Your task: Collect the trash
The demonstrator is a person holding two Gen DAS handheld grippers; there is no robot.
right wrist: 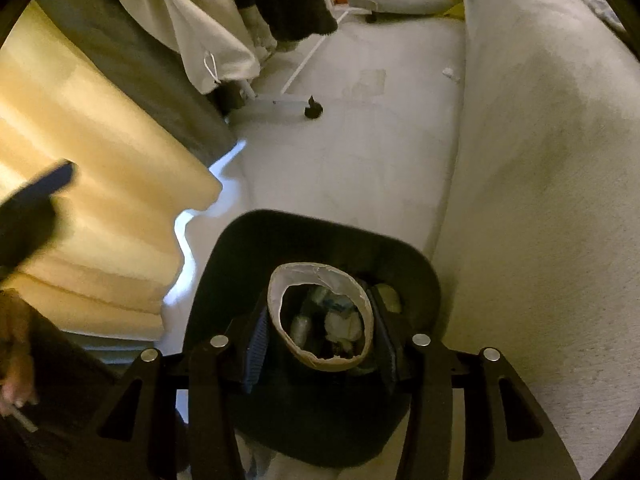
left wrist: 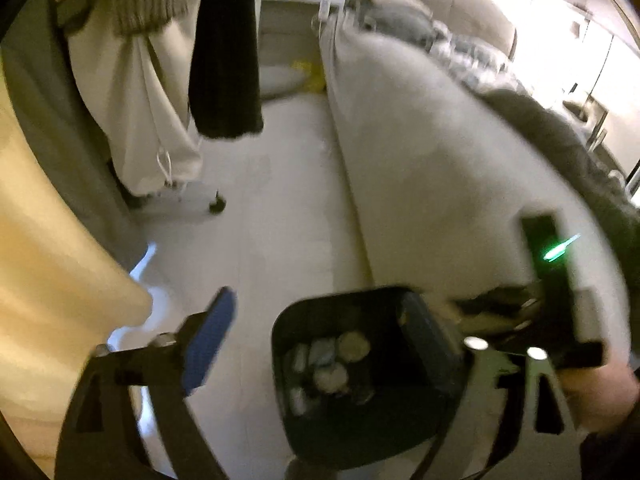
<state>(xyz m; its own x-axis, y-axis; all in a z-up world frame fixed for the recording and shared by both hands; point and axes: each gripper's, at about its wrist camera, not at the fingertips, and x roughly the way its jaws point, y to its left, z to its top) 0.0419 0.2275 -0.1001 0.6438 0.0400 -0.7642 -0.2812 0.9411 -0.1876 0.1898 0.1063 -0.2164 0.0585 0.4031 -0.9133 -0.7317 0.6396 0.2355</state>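
The right gripper (right wrist: 320,332) holds a paper cup (right wrist: 320,320) over the black bin (right wrist: 248,248), which stands on the floor (right wrist: 360,140) between the bed (right wrist: 540,160) and a yellow curtain (right wrist: 100,184). The left gripper (left wrist: 320,320) is spread wide above the bin (left wrist: 340,360). Hanging clothes (left wrist: 160,80) crowd the aisle beyond.

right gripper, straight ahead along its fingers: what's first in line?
Likely the trash inside the black bin. The right gripper holds a paper cup directly above the bin's opening, so going on would carry it down into the contents. Depth to them is unclear.
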